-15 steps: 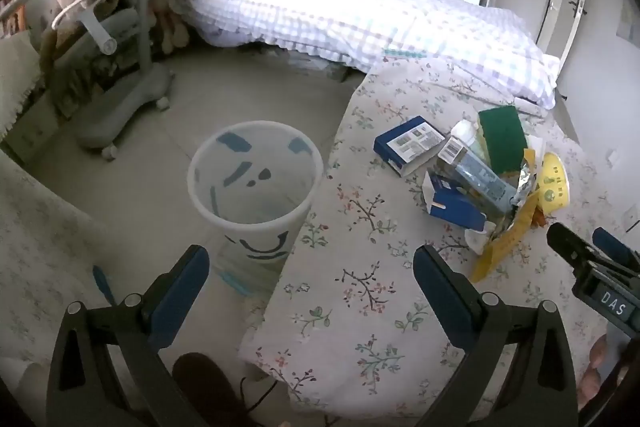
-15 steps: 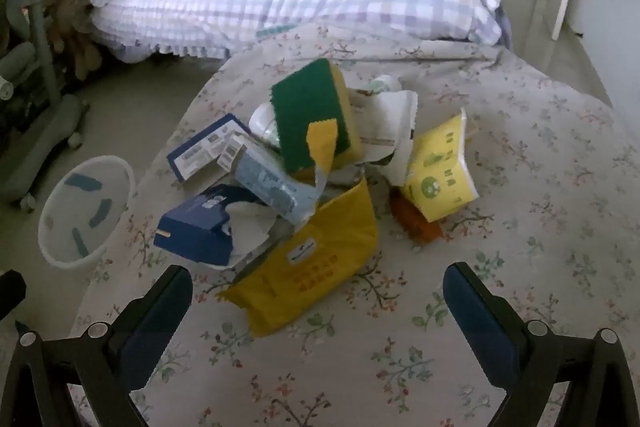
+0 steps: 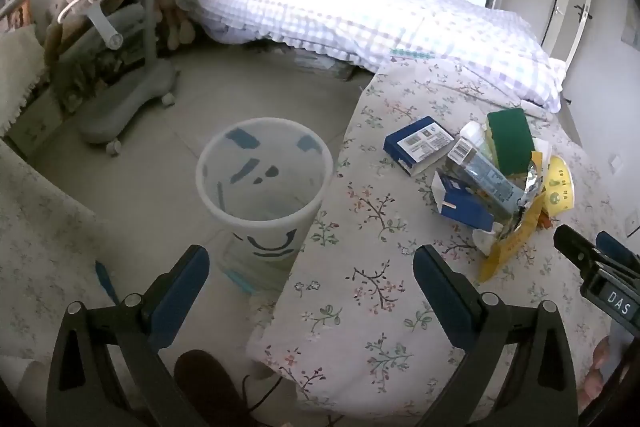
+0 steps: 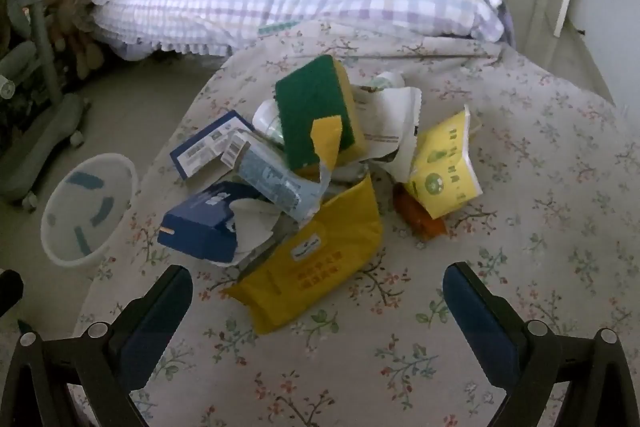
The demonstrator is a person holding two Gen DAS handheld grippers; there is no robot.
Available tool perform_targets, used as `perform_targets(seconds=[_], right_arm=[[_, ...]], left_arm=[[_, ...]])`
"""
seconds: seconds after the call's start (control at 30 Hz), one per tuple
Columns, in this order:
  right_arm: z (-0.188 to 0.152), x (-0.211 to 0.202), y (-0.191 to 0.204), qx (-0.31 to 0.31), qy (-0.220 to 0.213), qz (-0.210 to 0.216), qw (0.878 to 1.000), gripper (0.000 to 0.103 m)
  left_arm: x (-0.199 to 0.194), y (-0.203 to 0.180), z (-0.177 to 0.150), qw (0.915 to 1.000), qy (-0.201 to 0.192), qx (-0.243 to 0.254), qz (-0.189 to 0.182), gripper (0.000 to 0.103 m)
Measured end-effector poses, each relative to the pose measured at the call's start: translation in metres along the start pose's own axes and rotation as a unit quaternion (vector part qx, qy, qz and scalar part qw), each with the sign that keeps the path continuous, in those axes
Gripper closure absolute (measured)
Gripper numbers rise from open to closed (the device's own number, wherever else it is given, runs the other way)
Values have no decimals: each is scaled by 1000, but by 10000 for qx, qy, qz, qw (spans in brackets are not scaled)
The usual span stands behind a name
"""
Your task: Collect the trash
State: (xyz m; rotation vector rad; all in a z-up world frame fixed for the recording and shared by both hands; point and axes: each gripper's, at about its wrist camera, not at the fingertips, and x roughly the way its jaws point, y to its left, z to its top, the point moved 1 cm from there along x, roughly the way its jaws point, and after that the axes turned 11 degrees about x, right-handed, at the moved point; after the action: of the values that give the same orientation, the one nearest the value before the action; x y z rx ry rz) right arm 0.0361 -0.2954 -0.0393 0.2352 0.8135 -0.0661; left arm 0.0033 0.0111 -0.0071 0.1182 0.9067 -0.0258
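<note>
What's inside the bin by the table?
The bin looks empty: only its translucent wall with printed blue marks and a bare bottom show. No trash is visible inside from either view.

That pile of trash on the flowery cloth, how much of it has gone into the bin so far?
Nothing looks done: the bin on the floor shows no trash inside. Nothing is in hand either; the left gripper and right gripper both have open, empty jaws. All of it is left: the sponge, yellow pouch, blue boxes and wrappers lie heaped on the cloth.
</note>
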Motion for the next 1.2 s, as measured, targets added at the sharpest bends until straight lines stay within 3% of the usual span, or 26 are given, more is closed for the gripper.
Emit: perform_targets(seconds=[1.2], right_arm=[[0, 0, 1, 20, 32, 9, 10000, 0]], left_arm=[[5, 5, -6, 10000, 8, -32, 14, 0]])
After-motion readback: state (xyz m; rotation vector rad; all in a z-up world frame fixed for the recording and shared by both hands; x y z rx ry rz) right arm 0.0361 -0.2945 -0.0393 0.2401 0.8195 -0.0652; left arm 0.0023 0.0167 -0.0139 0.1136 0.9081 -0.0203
